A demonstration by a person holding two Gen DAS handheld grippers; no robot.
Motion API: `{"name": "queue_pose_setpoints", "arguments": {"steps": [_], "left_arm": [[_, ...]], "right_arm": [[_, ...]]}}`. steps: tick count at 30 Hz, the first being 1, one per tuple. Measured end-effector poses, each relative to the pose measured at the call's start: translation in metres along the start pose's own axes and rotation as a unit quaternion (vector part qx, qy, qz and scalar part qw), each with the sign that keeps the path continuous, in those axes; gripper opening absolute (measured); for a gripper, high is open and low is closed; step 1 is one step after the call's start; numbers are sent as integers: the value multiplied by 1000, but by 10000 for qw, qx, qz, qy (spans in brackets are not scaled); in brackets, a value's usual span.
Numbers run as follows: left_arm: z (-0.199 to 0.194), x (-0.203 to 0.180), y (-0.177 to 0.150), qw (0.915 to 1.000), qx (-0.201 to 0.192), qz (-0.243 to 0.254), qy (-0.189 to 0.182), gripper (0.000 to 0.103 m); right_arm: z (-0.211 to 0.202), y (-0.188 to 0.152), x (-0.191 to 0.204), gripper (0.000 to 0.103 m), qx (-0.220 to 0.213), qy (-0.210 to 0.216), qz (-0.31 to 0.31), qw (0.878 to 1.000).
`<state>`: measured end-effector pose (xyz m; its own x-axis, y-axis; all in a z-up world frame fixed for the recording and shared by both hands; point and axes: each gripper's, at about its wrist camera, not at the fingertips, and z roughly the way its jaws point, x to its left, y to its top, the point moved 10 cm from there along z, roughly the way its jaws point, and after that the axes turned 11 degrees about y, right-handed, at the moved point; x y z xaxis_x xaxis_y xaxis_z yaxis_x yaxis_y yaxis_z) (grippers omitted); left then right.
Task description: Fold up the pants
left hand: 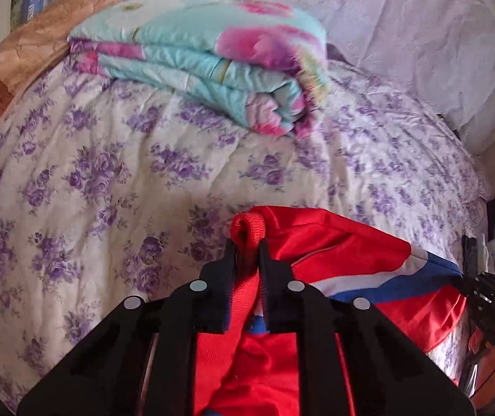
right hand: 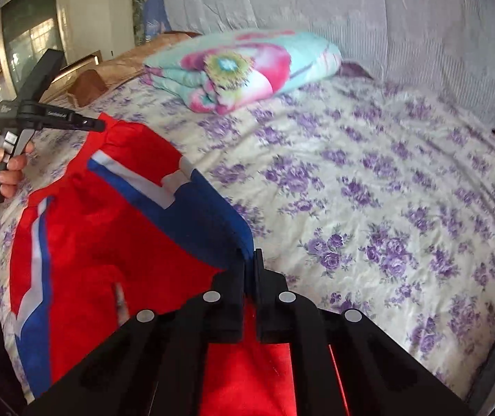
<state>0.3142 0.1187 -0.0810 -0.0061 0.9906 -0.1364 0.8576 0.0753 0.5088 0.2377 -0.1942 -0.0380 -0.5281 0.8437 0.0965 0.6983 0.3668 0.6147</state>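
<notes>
The red pants [right hand: 108, 242] with blue and white stripes lie on the flowered bed sheet [right hand: 368, 190]. My left gripper [left hand: 249, 246] is shut on the pants' red ribbed hem [left hand: 245, 228], which bunches above the fingertips. My right gripper [right hand: 250, 260] is shut on a blue edge of the pants [right hand: 226, 228]. The left gripper also shows in the right wrist view [right hand: 98, 124], clamped on the far red edge. The right gripper shows in the left wrist view [left hand: 469, 260] at the far right, holding the other end. The cloth is stretched between them.
A folded turquoise and pink quilt [left hand: 212, 59] lies at the back of the bed. A tan and brown blanket [left hand: 15, 59] lies at the back left. White cloth [right hand: 351, 17] covers the wall behind. A window [right hand: 29, 38] is at the left.
</notes>
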Motion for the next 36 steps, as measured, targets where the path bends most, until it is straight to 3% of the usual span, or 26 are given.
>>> {"name": "queue_pose_setpoints", "arguments": {"steps": [9,13,17,21,25,28,31,32,33,35,36], "left_arm": [[-12,0,-16,9999,55,-33,-82,12],[-40,9,-28,9996,-103,-160,-227,12],[-86,24,-68,9985,-315,-196,-394,12],[-104,52,-120,9978,-229,-422,-449,12],[-82,83,-167,9947,284,-829,-533,11],[-70,92,-182,9878,537,-1225,-801,11],[-84,82,-179,9871,356,-1224,-971,20],[-91,79,-176,9868,268,-1227,-1022,29],[-96,78,-173,9860,192,-1270,-1060,48],[-105,79,-168,9837,41,-1415,-1106,67],[-111,78,-165,9815,-25,-1495,-1192,68]], "right_arm": [[-25,-9,36,5,-61,-88,-410,9991],[-49,-22,71,5,-250,77,-543,9982],[-79,-61,132,5,-387,394,-931,9941],[-76,-129,184,5,-228,963,-751,9923],[-39,-182,196,5,52,1076,-330,9936],[-31,-189,189,5,-114,1236,123,9922],[-33,-188,189,5,-204,1199,128,9925],[-32,-190,191,5,-222,1173,109,9928],[-32,-190,191,5,-253,1161,126,9928],[-32,-192,189,5,-306,1184,192,9923],[-32,-193,189,5,-333,1192,214,9921]]}}
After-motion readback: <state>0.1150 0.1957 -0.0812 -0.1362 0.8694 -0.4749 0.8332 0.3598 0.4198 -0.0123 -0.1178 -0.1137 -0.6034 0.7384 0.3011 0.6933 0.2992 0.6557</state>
